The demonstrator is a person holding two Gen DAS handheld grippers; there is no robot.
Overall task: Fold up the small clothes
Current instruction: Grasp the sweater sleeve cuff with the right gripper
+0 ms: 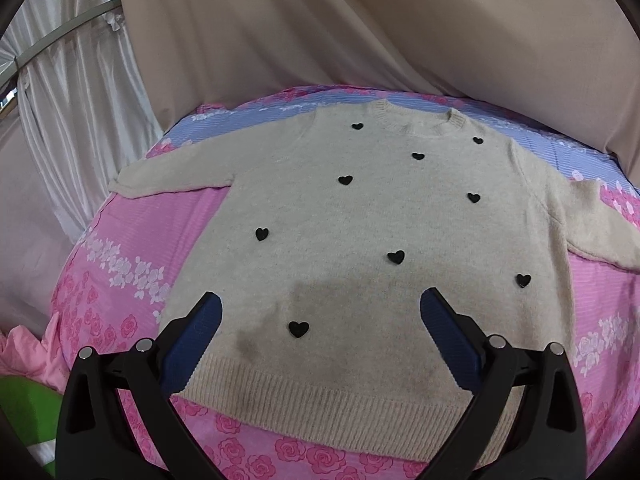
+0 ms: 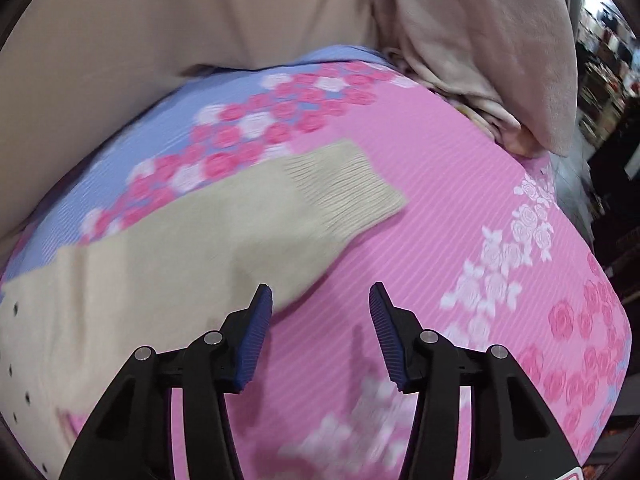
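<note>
A beige knit sweater (image 1: 360,216) with small black hearts lies flat, front up, on a pink and blue floral sheet (image 1: 132,240). Its neckline is at the far side and its ribbed hem near me. My left gripper (image 1: 320,304) is open and empty, hovering over the sweater's lower part above the hem. In the right wrist view the sweater's right sleeve (image 2: 224,220) stretches out with its ribbed cuff (image 2: 344,180) on the pink sheet (image 2: 460,208). My right gripper (image 2: 320,296) is open and empty, just beside the sleeve's lower edge.
Beige draped fabric (image 1: 320,20) hangs behind the bed. White satin curtains (image 1: 72,80) hang at the left. A pile of beige cloth (image 2: 480,60) sits at the far right corner. Pink cloth (image 1: 24,356) and something green (image 1: 28,408) lie at the near left.
</note>
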